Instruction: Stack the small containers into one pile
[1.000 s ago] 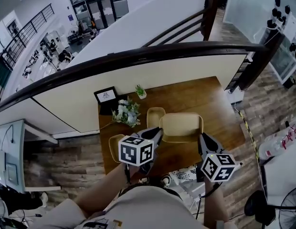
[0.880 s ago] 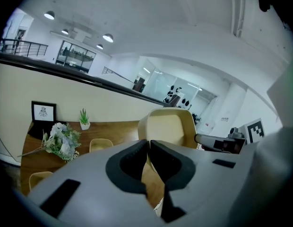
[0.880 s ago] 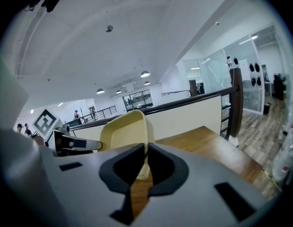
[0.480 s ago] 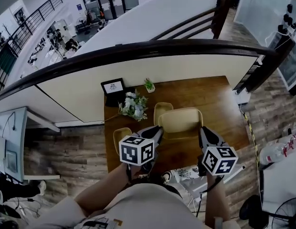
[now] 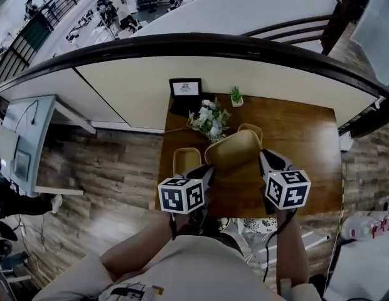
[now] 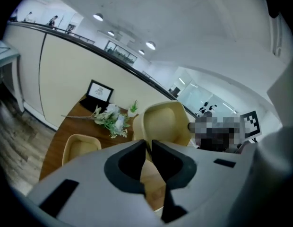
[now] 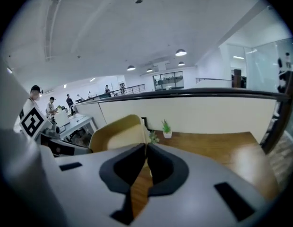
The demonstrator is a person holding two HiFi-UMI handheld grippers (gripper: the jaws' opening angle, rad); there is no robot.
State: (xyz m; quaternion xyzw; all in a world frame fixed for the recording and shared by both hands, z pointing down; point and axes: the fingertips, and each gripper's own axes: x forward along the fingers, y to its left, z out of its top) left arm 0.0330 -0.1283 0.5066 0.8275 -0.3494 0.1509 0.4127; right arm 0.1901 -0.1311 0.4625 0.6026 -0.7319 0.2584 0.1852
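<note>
**Clerk:** Entry one, the task piece?

**Checker:** Large container (image 5: 235,148), beige, tilted. It is carried between both tools over the middle of the counter (image 5: 307,143), toward the near edge.

**Clerk:** Left tool?

**Checker:** Left tool (image 6: 149,144): its jaws have just been easing apart. Only a narrow slit shows between them, and the large container's rim is pinched in it.

**Clerk:** Right tool?

**Checker:** Right tool (image 7: 146,148): jaws drawn all but together, clamped on the opposite rim of the same piece.

**Clerk:** Further containers?

**Checker:** Two. Second container (image 5: 187,160), same beige, sits flat on the counter near its left edge, just beside the left tool. Third container (image 5: 252,129) is partly hidden behind the large one, on the side toward the far edge.

**Clerk:** Sundries?

**Checker:** Flower bunch (image 5: 210,119), lying toward the far-left corner. Framed card (image 5: 185,88), upright at that corner. Small potted plant (image 5: 236,96), at the far edge, near the card.
</note>
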